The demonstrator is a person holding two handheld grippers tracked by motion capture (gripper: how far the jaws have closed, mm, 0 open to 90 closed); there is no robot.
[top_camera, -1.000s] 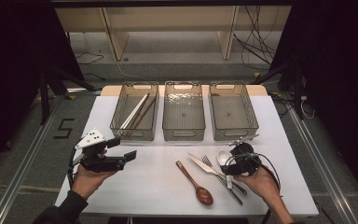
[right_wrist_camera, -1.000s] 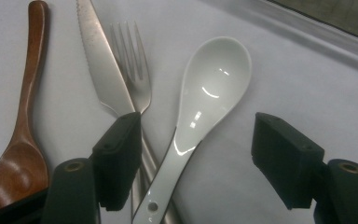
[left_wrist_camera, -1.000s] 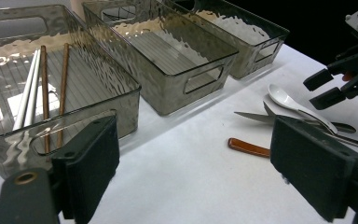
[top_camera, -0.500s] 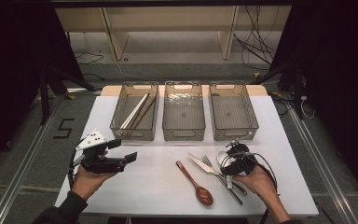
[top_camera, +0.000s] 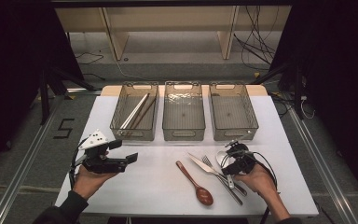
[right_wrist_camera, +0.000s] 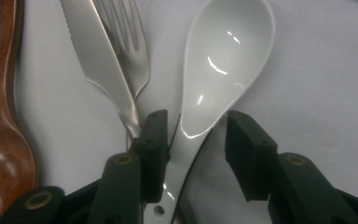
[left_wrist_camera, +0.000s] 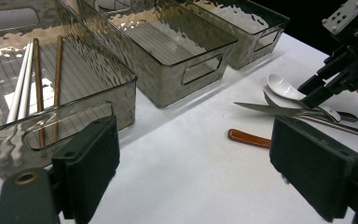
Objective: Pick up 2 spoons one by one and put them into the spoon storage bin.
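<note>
A white ceramic spoon [right_wrist_camera: 223, 65] lies on the white table, bowl away from me, beside a steel knife [right_wrist_camera: 102, 65] and fork [right_wrist_camera: 130, 51]. My right gripper [right_wrist_camera: 193, 135] straddles the spoon's handle. Its jaws have just been closing, and a gap still shows at the right pad. In the high view this gripper [top_camera: 230, 161] is at the table's front right, over the spoon [top_camera: 221, 157]. My left gripper [left_wrist_camera: 196, 172] is held wide open above the front left of the table [top_camera: 129, 159], with nothing between its jaws.
A brown wooden spoon [top_camera: 196, 184] lies left of the knife [top_camera: 205, 164]. Three clear bins stand across the back: the left bin [top_camera: 116, 122] holds chopsticks [top_camera: 137, 112], the middle bin [top_camera: 183, 134] and right bin [top_camera: 252, 122] look bare.
My right gripper's jaws have narrowed around the white spoon's handle and the hand has shifted slightly. The left gripper has kept still.
</note>
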